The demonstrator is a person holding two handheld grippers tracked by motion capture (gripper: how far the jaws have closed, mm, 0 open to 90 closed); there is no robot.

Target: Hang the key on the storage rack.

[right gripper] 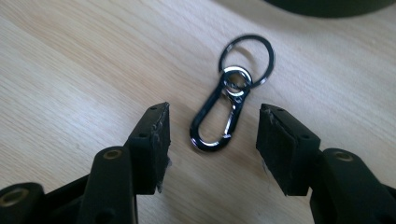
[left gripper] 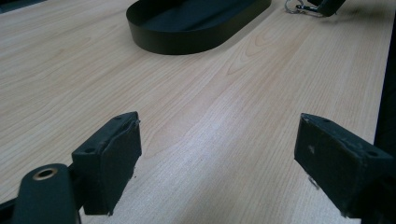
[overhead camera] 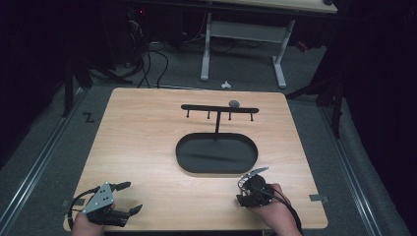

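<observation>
Carabiner keyring [right gripper: 227, 112] between parted jaws

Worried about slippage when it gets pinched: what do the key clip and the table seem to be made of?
The key clip with its ring looks like polished dark metal: thin, with bright glints along its edges. The table looks like light wood or wood-look laminate, smooth and matte, with grain lines; which one cannot be told.

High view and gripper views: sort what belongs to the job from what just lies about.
In the job: keyring clip; right gripper, open around it; hook stand with tray.
Lying about: grey lump on the stand's bar; idle left gripper; white desk frame.
</observation>
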